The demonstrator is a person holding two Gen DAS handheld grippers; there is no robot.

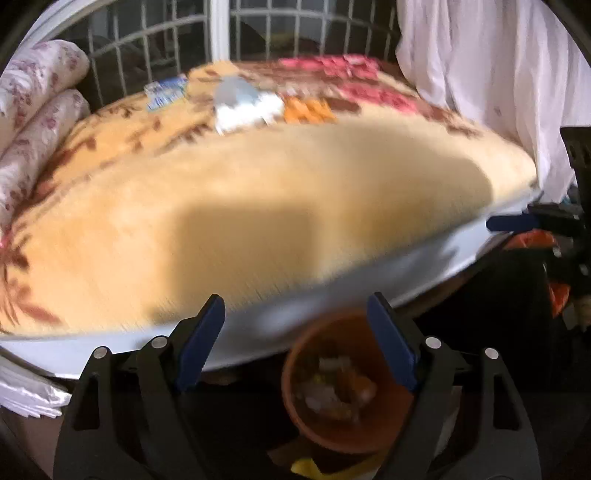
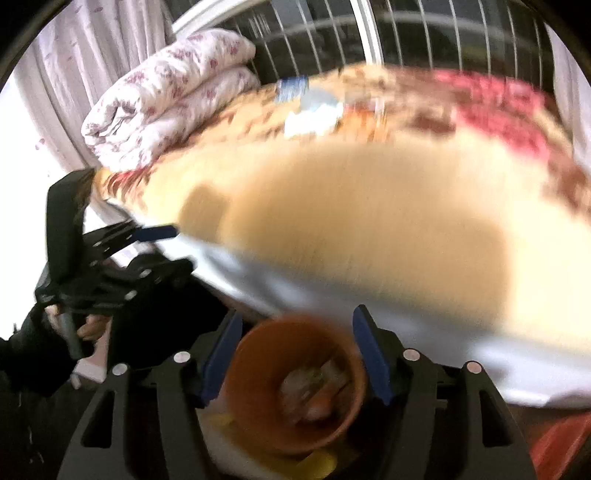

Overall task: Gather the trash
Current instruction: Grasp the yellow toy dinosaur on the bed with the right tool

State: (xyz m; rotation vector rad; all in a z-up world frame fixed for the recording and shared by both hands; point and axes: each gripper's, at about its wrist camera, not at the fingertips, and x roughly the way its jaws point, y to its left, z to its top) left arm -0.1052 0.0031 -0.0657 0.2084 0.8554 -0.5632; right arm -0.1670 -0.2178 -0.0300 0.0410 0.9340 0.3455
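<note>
Both views are motion-blurred. An orange bin (image 1: 343,391) with scraps inside stands on the floor by the bed; it also shows in the right wrist view (image 2: 295,391). My left gripper (image 1: 295,314) is open and empty above the bin. My right gripper (image 2: 295,325) is open and empty over the bin rim. Trash lies far across the bed: a white-grey wrapper (image 1: 243,103), a blue-white packet (image 1: 166,90) and an orange wrapper (image 1: 306,109). In the right wrist view the white wrapper (image 2: 314,114) and blue packet (image 2: 291,88) show too.
The bed carries a yellow floral blanket (image 1: 258,192) over a white sheet edge (image 1: 332,291). A folded floral quilt (image 2: 166,96) lies at its far left. A barred window (image 1: 258,29) and white curtains (image 1: 491,66) stand behind. The other gripper shows at each view's edge (image 2: 110,240).
</note>
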